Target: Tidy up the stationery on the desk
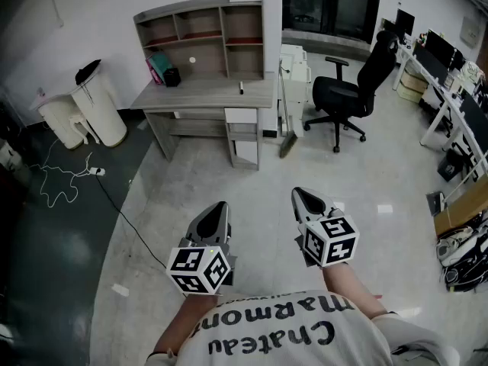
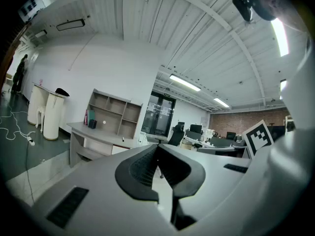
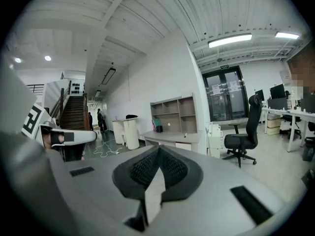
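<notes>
Approach step: left gripper (image 1: 219, 206) and right gripper (image 1: 297, 194) both closed, empty, well apart from the bench (image 1: 202, 94); next, walk closer

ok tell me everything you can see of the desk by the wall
The desk looks like grey wood-grain board, standing against the white wall. A hutch of open cubbies sits on its back; a drawer stack fills the right side below. On top: pink and teal books beside a dark box, and a small dark item at right.
</notes>
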{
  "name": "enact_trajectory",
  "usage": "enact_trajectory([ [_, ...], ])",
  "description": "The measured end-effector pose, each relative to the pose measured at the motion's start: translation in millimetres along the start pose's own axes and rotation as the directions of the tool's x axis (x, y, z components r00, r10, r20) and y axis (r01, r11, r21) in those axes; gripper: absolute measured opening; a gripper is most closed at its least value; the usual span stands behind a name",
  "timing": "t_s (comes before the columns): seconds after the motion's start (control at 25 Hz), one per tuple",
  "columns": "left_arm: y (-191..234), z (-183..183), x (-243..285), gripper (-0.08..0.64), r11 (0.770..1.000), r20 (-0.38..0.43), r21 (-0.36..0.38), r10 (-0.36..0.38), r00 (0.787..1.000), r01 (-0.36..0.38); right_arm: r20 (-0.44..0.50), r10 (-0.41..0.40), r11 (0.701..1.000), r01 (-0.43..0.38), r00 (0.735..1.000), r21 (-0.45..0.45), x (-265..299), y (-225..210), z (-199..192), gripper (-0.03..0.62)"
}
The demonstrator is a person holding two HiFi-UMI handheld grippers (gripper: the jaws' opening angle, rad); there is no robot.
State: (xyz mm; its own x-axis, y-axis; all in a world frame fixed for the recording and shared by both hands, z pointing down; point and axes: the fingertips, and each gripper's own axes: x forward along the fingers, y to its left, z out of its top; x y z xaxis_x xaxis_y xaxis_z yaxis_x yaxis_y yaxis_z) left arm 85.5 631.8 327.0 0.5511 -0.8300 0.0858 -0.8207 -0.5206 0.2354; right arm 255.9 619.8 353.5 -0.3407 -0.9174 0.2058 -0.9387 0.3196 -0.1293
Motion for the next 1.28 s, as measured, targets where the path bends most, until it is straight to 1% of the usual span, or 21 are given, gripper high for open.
enact_trajectory([
  [0.32, 5.2, 4.0, 2.2, 0.015, 1.0, 0.012, 0.005, -0.003, 1.0, 0.003, 0.004, -0.003, 1.0, 0.003, 1.0, -0.011, 4.4, 1.8, 3.2, 0.011],
  [0.48, 9.6, 6.4, 3.9, 0.015, 1.0, 0.014, 0.007, -0.009, 1.0, 0.009, 0.003, -0.005, 1.0, 0.005, 1.0, -0.002, 9.8, 2.6, 3.6, 0.011],
  [0.76, 36.9, 22.4, 3.6, 0.015, 1.0, 0.052, 0.007, 0.0, 0.999, 0.0, 0.041, -0.003, 1.0, 0.002, 0.999, 0.029, 29.4, 13.3, 13.9, 0.012],
  [0.84, 44.0, 23.8, 1.7, 0.015, 1.0, 0.062, 0.003, -0.016, 0.998, 0.016, 0.047, -0.003, 0.999, 0.002, 0.999, 0.036, 35.2, 17.6, 11.2, 0.012],
  [1.0, 55.8, 13.9, -2.3, 0.015, 0.998, 0.057, -0.013, -0.06, 0.997, 0.061, 0.03, 0.01, 0.999, -0.012, 1.0, 0.043, 48.4, 30.8, -3.9, 0.012],
  [1.12, 66.1, -1.1, -0.8, 0.015, 0.998, 0.027, -0.033, -0.056, 0.998, 0.057, 0.004, 0.017, 0.999, -0.018, 1.0, 0.035, 56.9, 36.3, -16.8, 0.012],
  [1.28, 73.6, -12.4, 1.4, 0.015, 0.998, 0.0, -0.05, -0.044, 0.999, 0.044, -0.042, 0.017, 0.999, -0.015, 0.999, 0.048, 66.3, 36.1, -27.5, 0.012],
])
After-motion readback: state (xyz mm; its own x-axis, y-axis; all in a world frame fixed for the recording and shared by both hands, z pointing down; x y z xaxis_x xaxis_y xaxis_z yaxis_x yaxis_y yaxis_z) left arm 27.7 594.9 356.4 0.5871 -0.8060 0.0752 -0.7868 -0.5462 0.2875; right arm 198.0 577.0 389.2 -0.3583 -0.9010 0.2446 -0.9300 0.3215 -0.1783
